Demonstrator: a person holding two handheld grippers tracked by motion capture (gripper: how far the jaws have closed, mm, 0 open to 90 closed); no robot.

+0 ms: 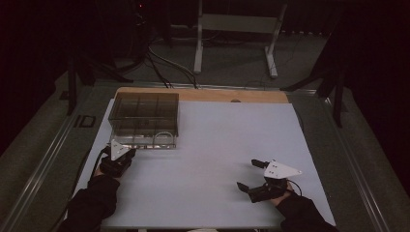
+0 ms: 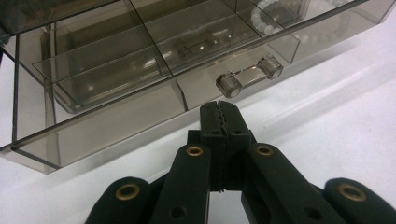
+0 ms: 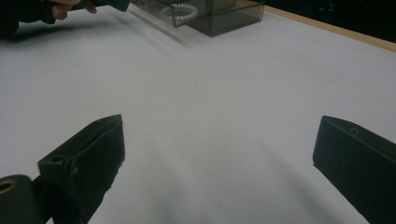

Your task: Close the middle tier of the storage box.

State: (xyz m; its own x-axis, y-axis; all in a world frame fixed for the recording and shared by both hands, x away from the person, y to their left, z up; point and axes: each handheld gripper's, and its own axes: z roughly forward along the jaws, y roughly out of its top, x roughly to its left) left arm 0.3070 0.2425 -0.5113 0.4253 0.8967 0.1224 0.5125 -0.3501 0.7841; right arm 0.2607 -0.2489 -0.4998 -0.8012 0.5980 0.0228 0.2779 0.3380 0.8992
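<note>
A smoky transparent box (image 1: pixel 145 116) with several compartments stands at the back left of the white sheet (image 1: pixel 217 145). Its front drawer has a clear bar handle (image 2: pixel 250 74), and a white bead bracelet (image 2: pixel 266 18) lies inside it. My left gripper (image 2: pixel 219 112) is shut with nothing between its toothed jaws, and its tips sit just below and left of the handle, close to the drawer front. From above, the left gripper (image 1: pixel 126 153) is at the box's front left corner. My right gripper (image 1: pixel 249 175) rests at the front right, jaws wide open and empty, its own view (image 3: pixel 219 154) facing across the sheet toward the box (image 3: pixel 210 11).
A wooden table edge (image 1: pixel 217 95) runs behind the sheet. Grey floor, cables (image 1: pixel 164 67) and a white frame stand (image 1: pixel 237 34) lie beyond the table. A metal rail (image 1: pixel 43 164) runs along the left side. The other hand (image 3: pixel 60 7) shows far off in the right gripper view.
</note>
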